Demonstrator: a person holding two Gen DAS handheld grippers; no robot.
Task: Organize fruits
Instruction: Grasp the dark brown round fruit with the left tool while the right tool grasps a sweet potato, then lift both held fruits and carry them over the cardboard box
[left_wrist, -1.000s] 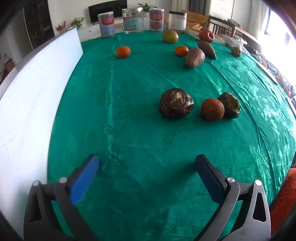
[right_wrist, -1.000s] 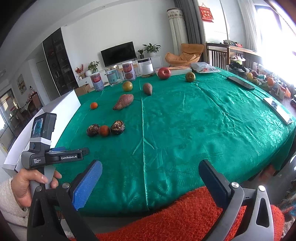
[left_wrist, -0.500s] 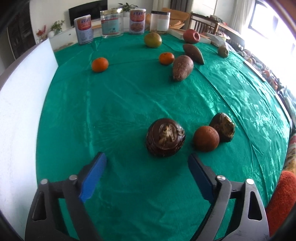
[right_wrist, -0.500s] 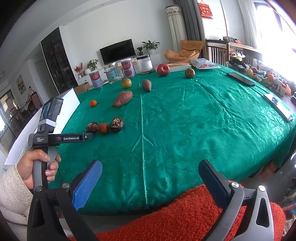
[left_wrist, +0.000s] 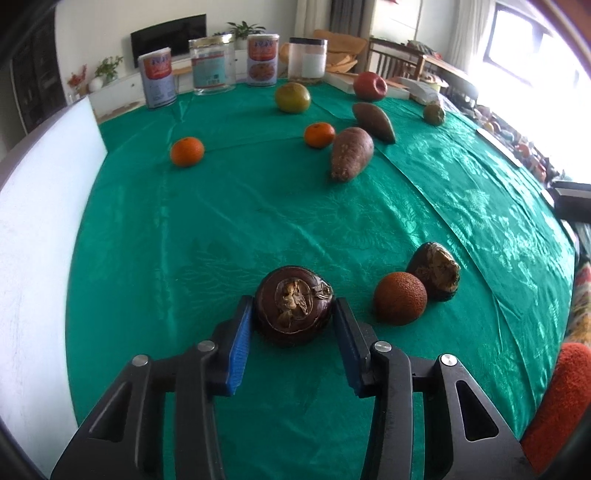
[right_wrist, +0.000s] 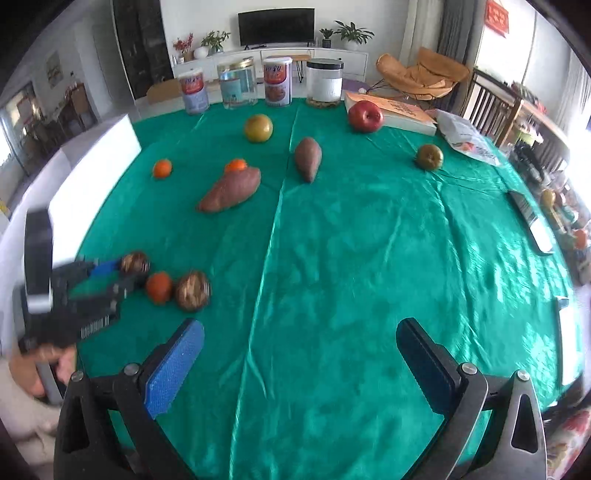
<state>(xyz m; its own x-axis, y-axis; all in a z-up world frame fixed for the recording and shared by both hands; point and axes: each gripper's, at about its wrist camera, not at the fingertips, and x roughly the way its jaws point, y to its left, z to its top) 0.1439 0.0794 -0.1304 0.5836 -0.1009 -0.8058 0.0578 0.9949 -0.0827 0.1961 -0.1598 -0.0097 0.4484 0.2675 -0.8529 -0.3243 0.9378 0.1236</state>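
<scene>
My left gripper (left_wrist: 293, 314) is shut on a dark brown round fruit (left_wrist: 293, 310) that rests on the green tablecloth (left_wrist: 258, 206); both blue pads touch its sides. It also shows in the right wrist view (right_wrist: 135, 263). To its right lie a rough orange-red fruit (left_wrist: 400, 298) and another dark brown fruit (left_wrist: 436, 271). Farther off lie two tangerines (left_wrist: 187, 150) (left_wrist: 319, 134), two sweet potatoes (left_wrist: 351, 153) (left_wrist: 373, 117), a green-yellow fruit (left_wrist: 292, 97), a red apple (left_wrist: 369, 85) and a small green fruit (left_wrist: 434, 113). My right gripper (right_wrist: 299, 354) is open and empty above the table's near edge.
Several jars and tins (left_wrist: 216, 66) stand along the table's far edge. A white board (left_wrist: 33, 206) runs along the left side. A book (right_wrist: 399, 110), a plastic bag (right_wrist: 469, 138) and flat devices (right_wrist: 533, 225) lie at the right.
My left gripper moved forward around the dark brown fruit and closed on it. The right gripper rose and moved forward over the table, still open.
</scene>
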